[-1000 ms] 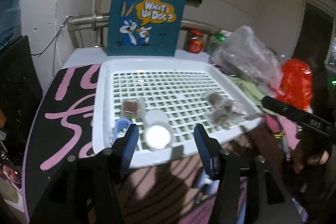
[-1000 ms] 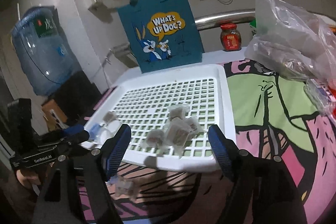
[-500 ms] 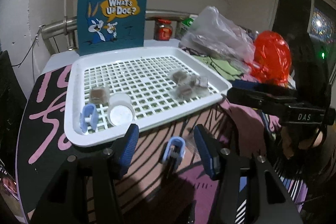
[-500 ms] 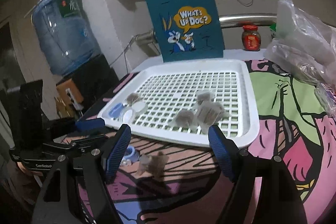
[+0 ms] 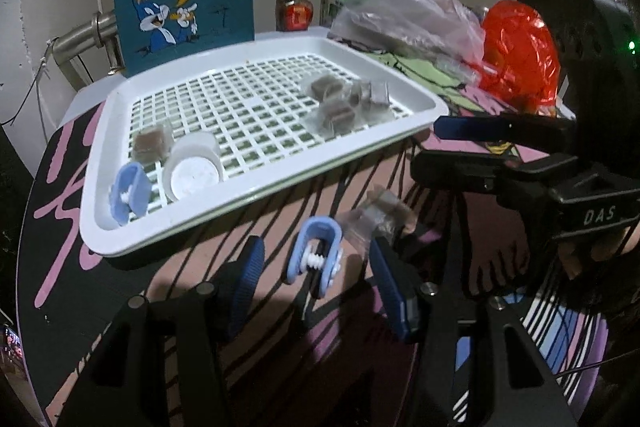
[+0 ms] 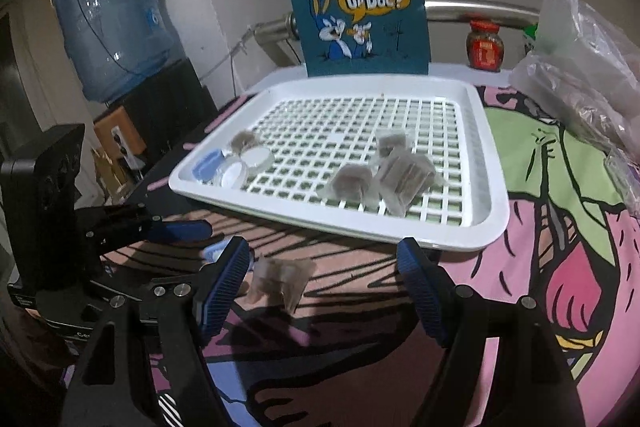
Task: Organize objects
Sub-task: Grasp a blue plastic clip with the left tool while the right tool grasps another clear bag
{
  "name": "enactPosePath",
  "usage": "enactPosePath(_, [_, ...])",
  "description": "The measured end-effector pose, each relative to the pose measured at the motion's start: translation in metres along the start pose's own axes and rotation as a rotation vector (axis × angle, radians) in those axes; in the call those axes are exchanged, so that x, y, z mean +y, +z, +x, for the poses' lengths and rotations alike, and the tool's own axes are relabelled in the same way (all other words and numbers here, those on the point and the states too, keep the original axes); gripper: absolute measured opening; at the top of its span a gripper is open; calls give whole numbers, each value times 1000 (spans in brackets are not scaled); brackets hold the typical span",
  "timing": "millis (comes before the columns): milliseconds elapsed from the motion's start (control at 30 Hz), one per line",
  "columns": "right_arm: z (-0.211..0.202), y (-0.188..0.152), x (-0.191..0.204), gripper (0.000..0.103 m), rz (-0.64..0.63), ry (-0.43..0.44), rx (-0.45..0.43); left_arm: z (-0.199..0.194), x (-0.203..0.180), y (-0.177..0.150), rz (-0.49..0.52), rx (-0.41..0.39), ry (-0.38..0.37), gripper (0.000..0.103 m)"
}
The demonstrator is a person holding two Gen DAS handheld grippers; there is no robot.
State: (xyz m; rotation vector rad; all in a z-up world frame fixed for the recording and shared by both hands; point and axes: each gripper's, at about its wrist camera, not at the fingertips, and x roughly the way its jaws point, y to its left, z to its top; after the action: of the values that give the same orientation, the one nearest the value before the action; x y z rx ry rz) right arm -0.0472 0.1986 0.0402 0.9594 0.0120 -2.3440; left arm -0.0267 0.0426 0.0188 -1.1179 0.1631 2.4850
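Two items lie off the tray (image 5: pixel 256 223) on the printed cloth (image 6: pixel 560 187), at the tray's 6 o'clock edge: a blue clip (image 5: pixel 316 259) and a clear wrapped packet (image 5: pixel 380 215).

The left gripper (image 5: pixel 316 287) stands partly open and empty. Its jaws flank the blue clip without touching it, which reads as lining up for a pick.

The right gripper (image 6: pixel 324 291) is spread wider and also holds nothing. The packet (image 6: pixel 280 281) sits just inside its left jaw, apart from the pads.

On the tray, like goes with like. A second blue clip (image 5: pixel 130 193), a white lid (image 5: pixel 192 177) and one packet occupy the 8 o'clock corner. A cluster of packets (image 5: pixel 348 99) sits toward 2 o'clock. Judged: sorting is unfinished.
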Motion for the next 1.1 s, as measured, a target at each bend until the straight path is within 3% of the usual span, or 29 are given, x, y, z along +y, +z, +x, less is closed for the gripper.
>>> enactPosePath(200, [7,-4,6,76,-25,1,35,4,5,-1,-25,27,-4,25])
enactPosePath(733, [30,-9,37,76,-133,-2,104,-2,26,-3,-138,9,80,25])
enactPosePath(800, [35,-9,44,71,-157,-12,119,-2,27,-3,-143,11,82,25])
enactPosePath(900, [45,-10,47,41,-173,-28,166,-2,26,-3,-141,8,81,25])
enactPosePath(1100, [43,-11,39,32,-140,-22,163,-3,27,-3,-145,1,79,25])
